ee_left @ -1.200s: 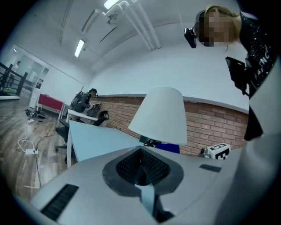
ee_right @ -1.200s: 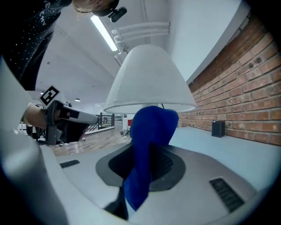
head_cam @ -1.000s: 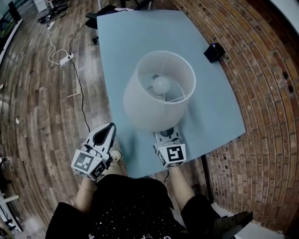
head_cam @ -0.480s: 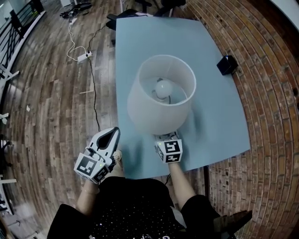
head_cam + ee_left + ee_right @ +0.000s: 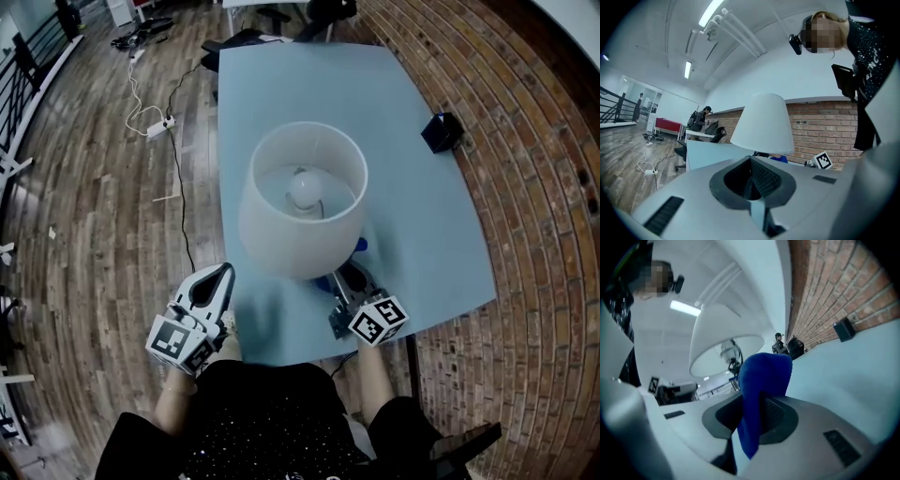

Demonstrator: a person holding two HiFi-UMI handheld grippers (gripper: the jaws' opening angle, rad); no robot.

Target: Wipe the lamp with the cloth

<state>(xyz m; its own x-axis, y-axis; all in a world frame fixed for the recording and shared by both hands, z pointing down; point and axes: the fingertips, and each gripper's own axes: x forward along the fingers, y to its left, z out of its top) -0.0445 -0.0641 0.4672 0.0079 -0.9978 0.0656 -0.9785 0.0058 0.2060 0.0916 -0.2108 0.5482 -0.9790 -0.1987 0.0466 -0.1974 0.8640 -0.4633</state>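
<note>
Right gripper view: the right gripper (image 5: 349, 281) is clamped on the blue cloth (image 5: 764, 376), low beside the white lamp (image 5: 300, 202) on the table (image 5: 422, 206). The left gripper (image 5: 221, 277) is pinched together, empty. I'd wipe lightly, lest the lamp tip.

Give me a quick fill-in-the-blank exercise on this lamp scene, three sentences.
1. The right gripper is shut on a ____ cloth.
2. The shade of the lamp is ____.
3. The left gripper, jaws together, holds ____.
Missing words: blue; white; nothing.
</note>
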